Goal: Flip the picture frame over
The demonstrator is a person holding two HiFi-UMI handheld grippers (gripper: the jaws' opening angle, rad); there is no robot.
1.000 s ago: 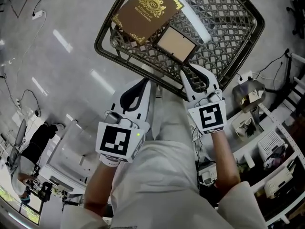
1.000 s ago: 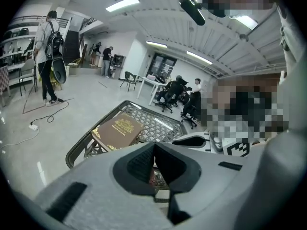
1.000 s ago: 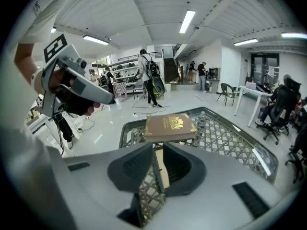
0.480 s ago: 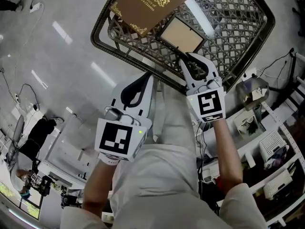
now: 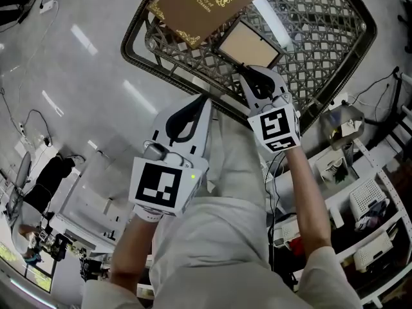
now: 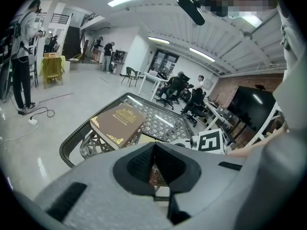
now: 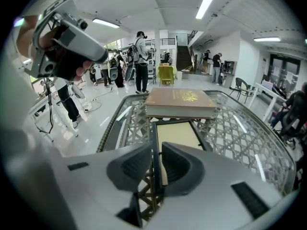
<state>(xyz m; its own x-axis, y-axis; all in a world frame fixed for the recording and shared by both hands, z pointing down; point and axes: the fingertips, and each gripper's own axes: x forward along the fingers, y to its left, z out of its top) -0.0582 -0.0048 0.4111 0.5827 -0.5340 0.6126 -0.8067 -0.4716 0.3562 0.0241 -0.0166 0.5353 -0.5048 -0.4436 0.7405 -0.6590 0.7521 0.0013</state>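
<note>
The picture frame (image 5: pixel 248 46) lies flat on the lattice table, a dark rim around a plain tan panel, just beside a brown book (image 5: pixel 205 2). In the right gripper view the frame (image 7: pixel 180 134) stretches ahead, and its left rim runs between the jaws. My right gripper (image 5: pixel 252 74) is at the frame's near corner, its jaws (image 7: pixel 157 150) shut on that rim. My left gripper (image 5: pixel 201 105) hangs back over the table's near edge, shut and empty (image 6: pixel 154 145), with the book (image 6: pixel 117 122) ahead of it.
The dark oval table rim (image 5: pixel 138 63) curves round the lattice top. The book (image 7: pixel 180 101) overlaps the frame's far end. White shelves with clutter (image 5: pixel 360 198) stand at the right. People and chairs stand on the floor in the distance.
My right gripper has moved forward onto the frame's near corner. The left gripper has stayed about where it was.
</note>
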